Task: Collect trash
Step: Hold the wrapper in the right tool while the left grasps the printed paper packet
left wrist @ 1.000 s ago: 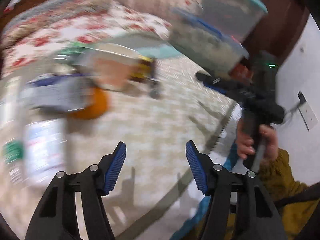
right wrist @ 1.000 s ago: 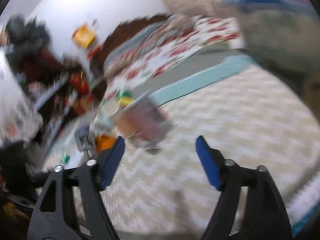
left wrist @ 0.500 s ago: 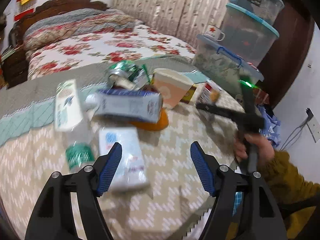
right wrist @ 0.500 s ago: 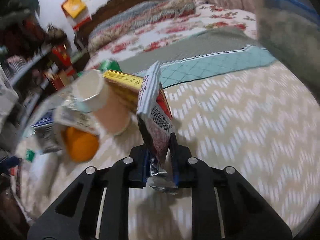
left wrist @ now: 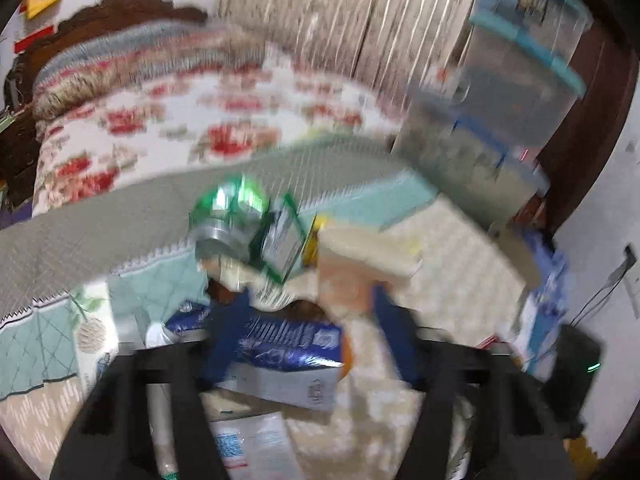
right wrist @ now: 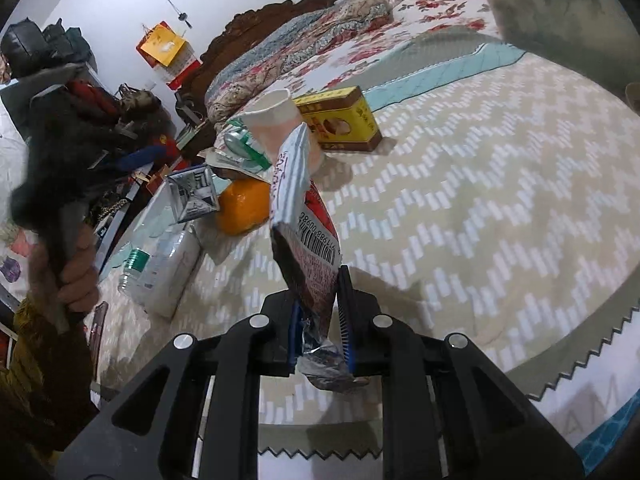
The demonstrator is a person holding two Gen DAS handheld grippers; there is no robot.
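Snack wrapper (right wrist: 306, 240) stands upright — pinched between the right tongs (right wrist: 320, 332).

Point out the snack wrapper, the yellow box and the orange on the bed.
snack wrapper (right wrist: 306, 240), right wrist view, on the barcode panel above the gripper.
yellow box (right wrist: 340, 120), right wrist view, on its printed top face.
orange (right wrist: 242, 210), right wrist view, on its rounded front.

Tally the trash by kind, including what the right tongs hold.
Paper cup: 1
Yellow box: 1
Green can: 1
Green packet: 1
Carton: 1
Orange: 1
Plastic bottle: 1
White pack: 1
Snack wrapper, in right tongs: 1
Total: 9
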